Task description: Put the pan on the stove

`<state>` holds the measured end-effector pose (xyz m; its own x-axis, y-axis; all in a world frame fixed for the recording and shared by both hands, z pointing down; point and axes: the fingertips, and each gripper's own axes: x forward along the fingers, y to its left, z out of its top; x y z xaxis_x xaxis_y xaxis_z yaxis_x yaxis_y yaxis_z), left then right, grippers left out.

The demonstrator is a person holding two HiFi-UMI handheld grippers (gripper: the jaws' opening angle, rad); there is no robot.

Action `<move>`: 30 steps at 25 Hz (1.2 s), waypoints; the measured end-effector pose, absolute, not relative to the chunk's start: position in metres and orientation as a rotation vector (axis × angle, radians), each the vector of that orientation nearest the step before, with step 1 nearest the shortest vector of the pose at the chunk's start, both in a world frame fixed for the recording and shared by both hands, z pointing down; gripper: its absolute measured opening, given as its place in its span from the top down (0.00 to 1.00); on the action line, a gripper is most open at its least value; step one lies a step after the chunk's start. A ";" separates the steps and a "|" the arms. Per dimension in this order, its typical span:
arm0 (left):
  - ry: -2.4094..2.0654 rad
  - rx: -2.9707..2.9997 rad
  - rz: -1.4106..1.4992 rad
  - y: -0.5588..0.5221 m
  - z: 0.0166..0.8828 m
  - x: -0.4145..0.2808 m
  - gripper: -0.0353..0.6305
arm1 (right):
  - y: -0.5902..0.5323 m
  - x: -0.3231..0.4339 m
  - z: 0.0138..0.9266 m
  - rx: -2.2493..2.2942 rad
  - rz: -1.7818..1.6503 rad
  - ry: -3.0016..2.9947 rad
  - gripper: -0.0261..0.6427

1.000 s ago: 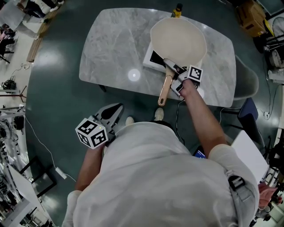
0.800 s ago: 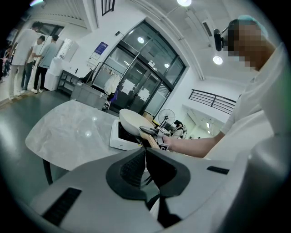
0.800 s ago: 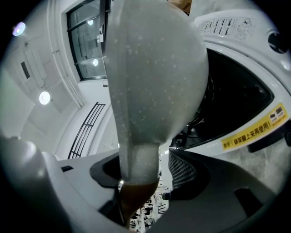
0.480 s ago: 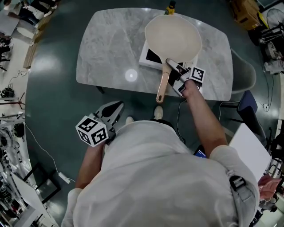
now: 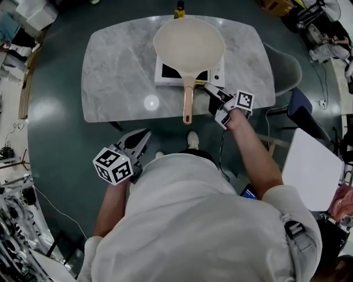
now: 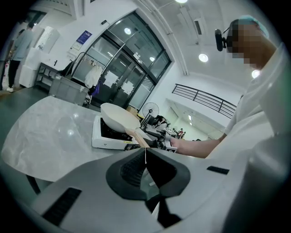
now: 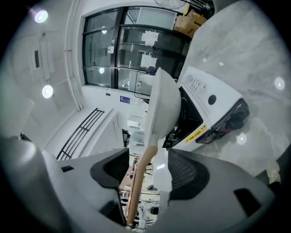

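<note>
A cream pan (image 5: 189,44) rests on the white stove (image 5: 163,73) at the far middle of the marble table (image 5: 116,66). Its wooden handle (image 5: 188,102) points toward me. My right gripper (image 5: 214,93) hovers just right of the handle, apart from it. In the right gripper view the handle (image 7: 138,182) shows in the gap, touched by neither pad. The jaws stand wide and are closing a little. My left gripper (image 5: 138,140) hangs low off the table's near edge, jaws shut and empty. The left gripper view shows the pan (image 6: 118,116) on the stove (image 6: 107,136).
A small dark bottle (image 5: 180,10) stands at the table's far edge behind the pan. A grey chair (image 5: 284,69) sits off the right end of the table, with a white board (image 5: 311,168) further right. The stove's cable hangs down near my right arm.
The right gripper has let go of the pan's handle and drawn off to its right. The pan now sits squarely on the stove. The left gripper has stayed put.
</note>
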<state>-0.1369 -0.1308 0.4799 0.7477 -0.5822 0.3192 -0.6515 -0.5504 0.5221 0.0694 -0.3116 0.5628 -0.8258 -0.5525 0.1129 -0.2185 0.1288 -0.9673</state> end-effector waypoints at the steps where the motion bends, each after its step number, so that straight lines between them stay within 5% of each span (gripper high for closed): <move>1: -0.901 2.325 0.148 -0.131 0.480 -0.135 0.92 | -0.303 0.074 0.560 -0.783 -1.730 2.159 0.59; 12: -0.681 2.437 0.197 -0.124 0.485 -0.123 0.92 | -0.197 0.085 0.529 -1.006 -1.482 2.318 0.95; 30: -0.568 2.480 0.264 -0.078 0.485 -0.119 0.92 | -0.093 0.040 0.508 -1.126 -1.311 2.608 0.95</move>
<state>-0.1191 -0.0780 0.4852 0.8900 -0.3380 0.3060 -0.4517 -0.7442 0.4921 0.0397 -0.0935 0.5076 -0.7408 -0.6053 0.2911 -0.5948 0.3897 -0.7031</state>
